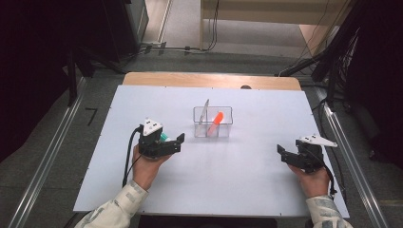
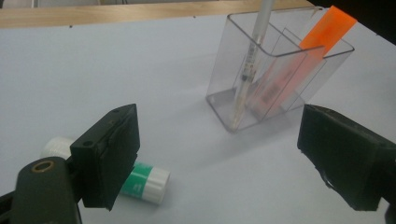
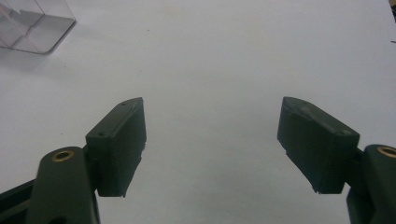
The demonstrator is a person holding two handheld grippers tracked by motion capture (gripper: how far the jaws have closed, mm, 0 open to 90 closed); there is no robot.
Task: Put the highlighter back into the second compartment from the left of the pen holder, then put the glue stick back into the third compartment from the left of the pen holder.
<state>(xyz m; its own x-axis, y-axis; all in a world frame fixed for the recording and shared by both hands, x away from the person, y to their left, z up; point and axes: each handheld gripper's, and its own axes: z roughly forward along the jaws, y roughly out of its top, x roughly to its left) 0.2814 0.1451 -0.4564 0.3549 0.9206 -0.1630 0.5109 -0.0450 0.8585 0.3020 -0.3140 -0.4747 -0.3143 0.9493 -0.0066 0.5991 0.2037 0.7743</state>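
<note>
A clear plastic holder [image 1: 213, 122] with two compartments stands mid-table; it holds a grey pen [image 2: 254, 56] in one compartment and an orange marker [image 2: 322, 35] in the other. A white and green glue stick [image 2: 142, 182] lies flat on the white table, partly behind one jaw of my left gripper [image 2: 219, 158], which is open and empty, just in front of the holder [image 2: 275, 79]. In the high view the left gripper [image 1: 175, 142] sits left of the holder with the glue stick [image 1: 164, 137] beside it. My right gripper [image 1: 281, 154] rests open over bare table at the right [image 3: 212, 140].
The white table top [image 1: 237, 166] has a wooden strip [image 1: 209, 80] along its far edge. Metal rails [image 1: 47, 156] run along both sides on the floor. A corner of the clear holder [image 3: 35, 23] appears at the upper left in the right gripper view.
</note>
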